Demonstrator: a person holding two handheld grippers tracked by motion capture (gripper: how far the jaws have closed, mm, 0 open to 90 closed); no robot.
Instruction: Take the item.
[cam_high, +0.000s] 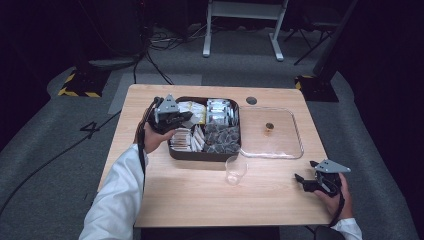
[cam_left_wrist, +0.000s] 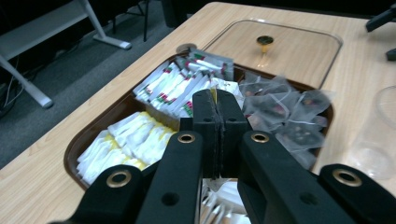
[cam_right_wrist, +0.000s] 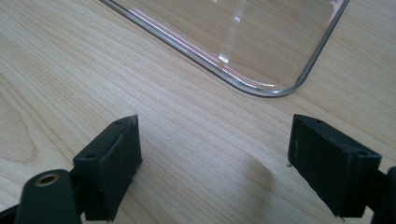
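Two grippers are in my hands: my left gripper (cam_left_wrist: 218, 116) hovers above the dark tray (cam_high: 172, 151) of sachets, its jaws pressed together, with what looks like a thin sliver of yellow-edged paper pinched at the tips; I cannot say for sure that it is a tea sachet. My right gripper (cam_right_wrist: 212, 163) rests low over the table (cam_high: 190, 195) near the corner of the clear lid (cam_right_wrist: 261, 56), jaws standing wide apart and empty. The plastic cup (cam_high: 235, 170) stands just in front of the tray, between my two hands. If a sachet is caught, the hold seems to be on its very edge, so a quick swing toward the cup could let it slip. The cup looks light; nudging its rim may tip it.
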